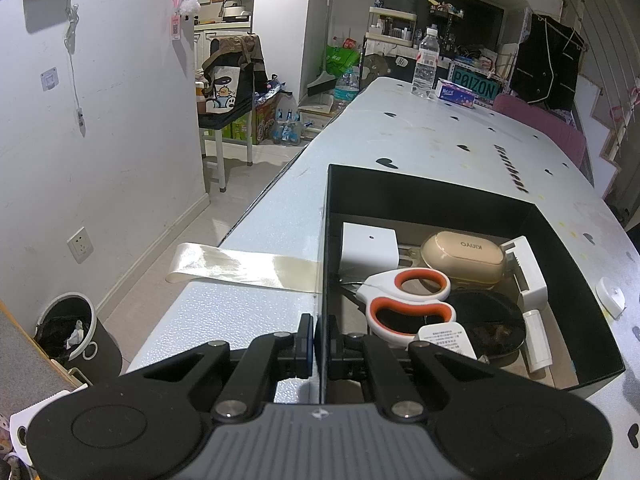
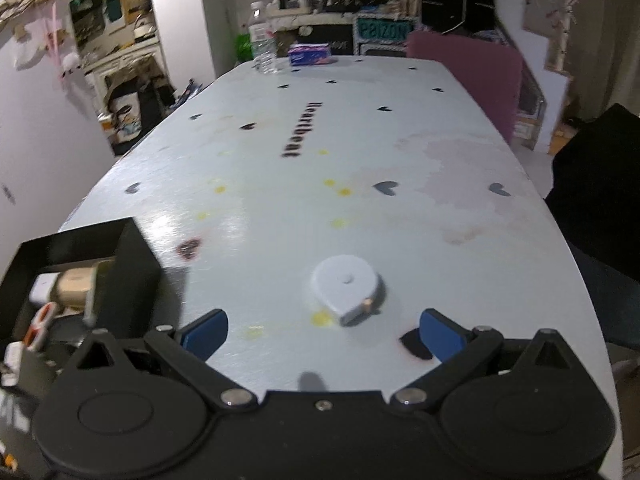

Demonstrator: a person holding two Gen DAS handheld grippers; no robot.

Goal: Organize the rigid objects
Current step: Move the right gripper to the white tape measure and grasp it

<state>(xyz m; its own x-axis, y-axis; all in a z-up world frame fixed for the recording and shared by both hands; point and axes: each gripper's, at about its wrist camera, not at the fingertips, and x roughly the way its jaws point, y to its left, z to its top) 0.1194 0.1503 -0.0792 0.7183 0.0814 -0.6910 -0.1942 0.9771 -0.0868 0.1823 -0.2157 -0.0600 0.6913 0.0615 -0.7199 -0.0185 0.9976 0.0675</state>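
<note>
A black open box stands on the pale table. In it lie white-and-orange scissors, a beige case, a white adapter and other small items. My left gripper is shut on the box's left wall. Right of the box, a white teardrop-shaped tape measure lies on the table; it also shows as the white tape measure in the left wrist view. My right gripper is open, just short of it, with its blue pads wide apart. The box sits to its left.
A water bottle and a tissue pack stand at the table's far end. A strip of shiny tape hangs over the left edge. A bin is on the floor at left. A pink chair stands on the right.
</note>
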